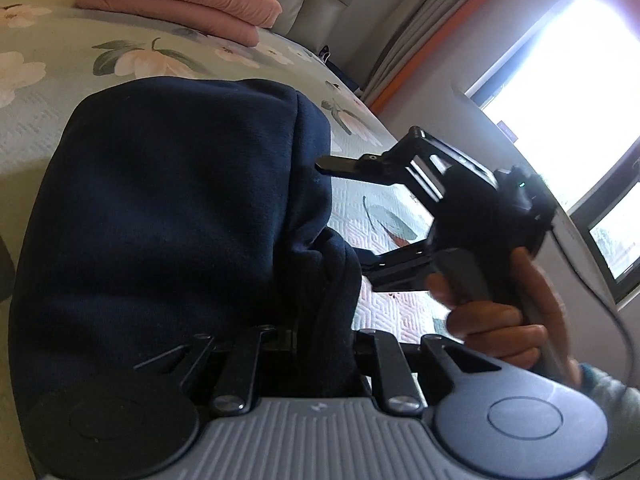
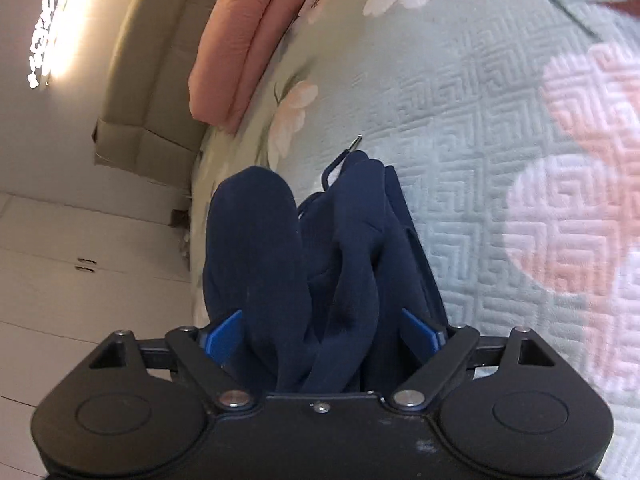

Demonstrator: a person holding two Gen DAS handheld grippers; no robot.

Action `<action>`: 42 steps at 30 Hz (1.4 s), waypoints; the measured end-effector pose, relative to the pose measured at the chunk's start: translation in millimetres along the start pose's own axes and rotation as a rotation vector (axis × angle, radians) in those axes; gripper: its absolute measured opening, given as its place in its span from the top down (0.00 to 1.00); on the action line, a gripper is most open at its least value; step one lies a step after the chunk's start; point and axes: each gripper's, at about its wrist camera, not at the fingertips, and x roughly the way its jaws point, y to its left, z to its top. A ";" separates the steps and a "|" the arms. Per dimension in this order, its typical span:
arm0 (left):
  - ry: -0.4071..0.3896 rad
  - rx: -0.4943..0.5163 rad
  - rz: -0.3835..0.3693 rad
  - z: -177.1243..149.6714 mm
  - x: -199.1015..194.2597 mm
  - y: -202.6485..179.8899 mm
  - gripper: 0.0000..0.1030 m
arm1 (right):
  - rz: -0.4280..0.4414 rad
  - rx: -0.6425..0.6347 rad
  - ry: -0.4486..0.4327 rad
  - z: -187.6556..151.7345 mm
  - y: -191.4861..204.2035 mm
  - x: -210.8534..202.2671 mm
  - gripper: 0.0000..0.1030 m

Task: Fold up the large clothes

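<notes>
A dark navy hooded garment (image 1: 172, 216) is bunched up above the floral bedspread (image 1: 48, 92). My left gripper (image 1: 324, 344) is shut on a thick fold of the navy cloth, which covers its fingers. My right gripper (image 2: 320, 332) is also shut on the garment (image 2: 312, 264); its blue pads (image 2: 224, 334) press folds from both sides. A drawstring tip (image 2: 354, 143) pokes out past the cloth. In the left wrist view the right gripper (image 1: 340, 216) reaches into the garment's right edge, held by a hand (image 1: 500, 320).
A folded pink blanket (image 1: 180, 0) lies at the head of the bed, also in the right wrist view (image 2: 240, 48). A padded beige headboard (image 2: 152, 60) stands behind it. A bright window (image 1: 568, 92) and curtains are to the right; white cabinets (image 2: 80, 272) are beside the bed.
</notes>
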 end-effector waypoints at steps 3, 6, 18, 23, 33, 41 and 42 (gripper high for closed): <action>-0.007 0.012 0.005 -0.9 -2.1 -4.0 0.83 | 0.116 0.034 0.033 12.3 0.4 12.6 0.00; -0.011 0.038 0.022 -0.4 0.5 -14.0 0.82 | 0.139 -0.022 0.043 37.6 17.5 30.5 0.25; 0.068 0.101 0.153 -3.3 62.8 -46.3 0.76 | -0.311 -0.468 0.023 45.3 55.4 52.5 0.47; 0.058 0.070 -0.040 -20.3 19.6 -55.0 0.44 | -0.397 -0.548 -0.074 31.4 57.7 40.7 0.13; -0.043 0.018 -0.090 -21.5 -106.7 -22.5 0.48 | -0.491 -0.789 -0.168 -92.1 96.1 -64.3 0.54; 0.015 0.067 0.044 8.8 -50.8 15.2 0.73 | -0.653 -0.871 -0.157 -182.2 86.4 -9.2 0.93; 0.051 0.098 0.085 0.0 -42.9 18.9 0.81 | -0.697 -0.852 -0.102 -183.1 70.1 2.1 0.96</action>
